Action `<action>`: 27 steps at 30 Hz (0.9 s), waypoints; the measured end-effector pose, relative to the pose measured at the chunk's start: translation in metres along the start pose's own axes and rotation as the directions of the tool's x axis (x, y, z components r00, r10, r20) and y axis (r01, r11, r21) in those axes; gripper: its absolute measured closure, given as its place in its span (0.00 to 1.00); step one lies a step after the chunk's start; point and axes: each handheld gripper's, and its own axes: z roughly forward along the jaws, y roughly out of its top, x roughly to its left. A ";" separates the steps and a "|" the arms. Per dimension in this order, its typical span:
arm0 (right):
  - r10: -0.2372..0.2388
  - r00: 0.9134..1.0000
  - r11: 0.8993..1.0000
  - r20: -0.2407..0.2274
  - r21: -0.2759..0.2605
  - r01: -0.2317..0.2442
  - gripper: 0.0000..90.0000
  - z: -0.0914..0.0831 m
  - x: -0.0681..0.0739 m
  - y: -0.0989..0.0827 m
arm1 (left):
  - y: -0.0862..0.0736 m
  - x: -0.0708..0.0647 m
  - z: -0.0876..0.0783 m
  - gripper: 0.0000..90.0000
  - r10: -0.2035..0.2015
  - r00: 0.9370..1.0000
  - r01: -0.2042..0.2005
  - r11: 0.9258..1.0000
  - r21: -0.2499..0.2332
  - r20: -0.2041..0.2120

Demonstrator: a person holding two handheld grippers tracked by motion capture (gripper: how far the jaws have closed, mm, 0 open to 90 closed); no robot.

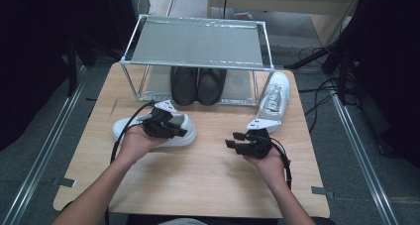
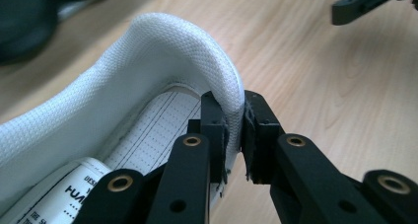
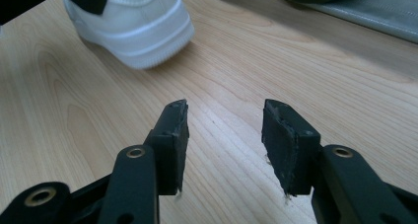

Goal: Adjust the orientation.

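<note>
Counter of pale wood seen from the high view, with a silver metal-frame rack at its far edge and a pair of black shoes tucked under the rack's grey shelf. Lying near the left hand, a white low sneaker on its sole; by the rack's right leg, a second white sneaker, toe toward the near side. Left gripper resting over the first sneaker, right gripper held low above bare wood, well apart from both sneakers.

Left gripper view: jaws of the left gripper clamped on the padded white mesh heel collar of the sneaker, one jaw inside, one outside. Printed insole visible below.

Right gripper view: jaws of the right gripper standing apart, nothing between them, wood grain below. Rounded end of the white sneaker at upper left.
</note>
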 end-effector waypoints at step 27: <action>-0.035 0.999 0.999 -0.008 0.012 0.035 0.60 0.007 0.005 0.004 | 0.004 -0.032 0.031 0.75 0.018 0.990 -0.013 0.999 -0.033 0.141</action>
